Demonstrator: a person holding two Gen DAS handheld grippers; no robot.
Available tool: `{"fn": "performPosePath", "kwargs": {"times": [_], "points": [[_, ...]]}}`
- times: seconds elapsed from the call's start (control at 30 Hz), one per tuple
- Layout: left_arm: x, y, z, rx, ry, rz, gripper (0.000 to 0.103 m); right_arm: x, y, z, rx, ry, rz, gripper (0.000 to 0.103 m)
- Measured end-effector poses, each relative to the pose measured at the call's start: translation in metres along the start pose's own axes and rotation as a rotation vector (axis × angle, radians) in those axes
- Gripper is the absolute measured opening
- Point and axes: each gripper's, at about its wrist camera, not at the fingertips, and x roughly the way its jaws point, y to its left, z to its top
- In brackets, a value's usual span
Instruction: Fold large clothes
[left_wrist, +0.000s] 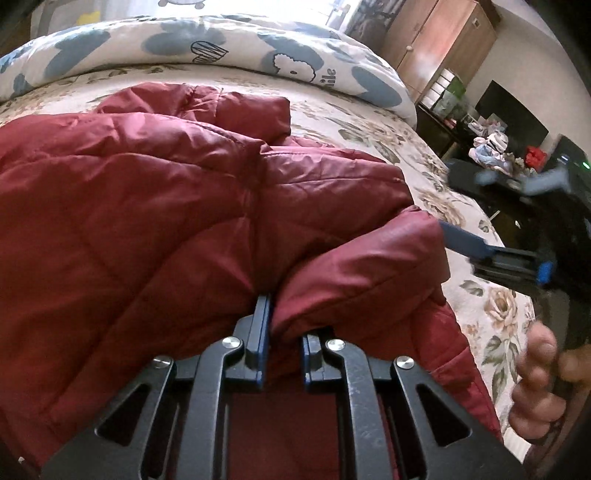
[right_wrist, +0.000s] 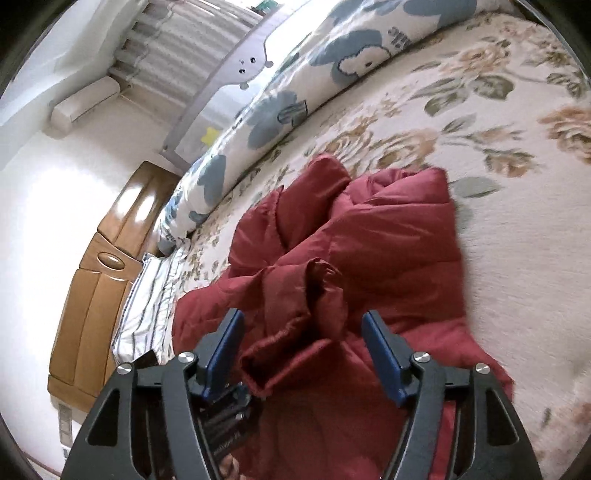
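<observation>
Your left gripper (left_wrist: 282, 332) is clenched on a fold of the red padded jacket (left_wrist: 184, 206), heaped mid-frame on the bed (left_wrist: 480, 302). Your right gripper (right_wrist: 304, 354) hangs released. Most folding remains.

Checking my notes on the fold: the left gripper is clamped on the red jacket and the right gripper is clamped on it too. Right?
Not quite. The left gripper is clamped on the red jacket, but the right gripper is open, its jaws apart above the fabric, as the right wrist view shows.
</observation>
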Motion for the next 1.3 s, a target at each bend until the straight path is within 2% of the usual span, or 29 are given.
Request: {"fn": "performPosePath", "kwargs": {"times": [0.13,0.17,0.2,0.23,0.27,0.4,0.47,0.57,0.73,0.83,0.93,1.0,1.1,1.2,1.3], "points": [[0.0,-0.001,0.0,0.0,0.0,0.006,0.012,0.031,-0.004,0.003,0.041,0.066,0.03,0.069],[0.001,0.001,-0.001,-0.001,0.002,0.005,0.014,0.038,-0.004,0.003,0.039,0.078,0.029,0.062],[0.002,0.002,0.0,-0.003,0.011,-0.001,0.018,0.042,-0.005,0.002,0.039,0.085,0.025,0.04],[0.001,0.002,0.0,-0.003,0.018,-0.009,0.021,0.046,-0.006,0.002,0.043,0.095,0.016,0.024],[0.0,0.003,0.0,-0.002,0.023,-0.016,0.025,0.049,-0.009,0.002,0.05,0.103,0.01,0.017],[-0.022,0.006,-0.009,0.008,0.035,-0.059,0.045,0.042,-0.015,0.003,0.046,0.075,0.011,0.011],[-0.038,0.011,-0.013,0.01,0.022,-0.062,0.046,0.036,-0.017,0.003,0.032,0.058,-0.001,0.01],[-0.058,0.021,-0.009,0.012,-0.01,-0.024,0.047,0.025,-0.021,0.007,0.001,0.036,-0.038,0.01],[-0.084,0.056,0.021,-0.033,-0.09,0.065,0.047,0.022,-0.027,0.013,-0.051,0.022,-0.102,0.01],[-0.075,0.088,0.035,-0.089,-0.078,0.146,0.047,0.028,-0.025,0.011,-0.107,0.022,-0.157,0.01],[-0.048,0.121,0.032,-0.169,-0.004,0.121,0.046,0.036,-0.029,0.006,-0.118,0.028,-0.185,0.016],[-0.036,0.13,0.026,-0.194,0.01,0.12,0.046,0.034,-0.028,0.003,-0.123,0.021,-0.195,0.028],[-0.03,0.128,0.019,-0.187,0.009,0.149,0.046,0.014,-0.016,0.002,-0.138,-0.03,-0.209,0.029],[-0.027,0.122,0.018,-0.163,0.006,0.189,0.047,-0.014,0.008,-0.001,-0.201,-0.136,-0.238,0.03],[-0.027,0.12,0.018,-0.16,0.004,0.204,0.047,-0.015,0.028,-0.007,-0.253,-0.133,-0.211,0.03]]}}
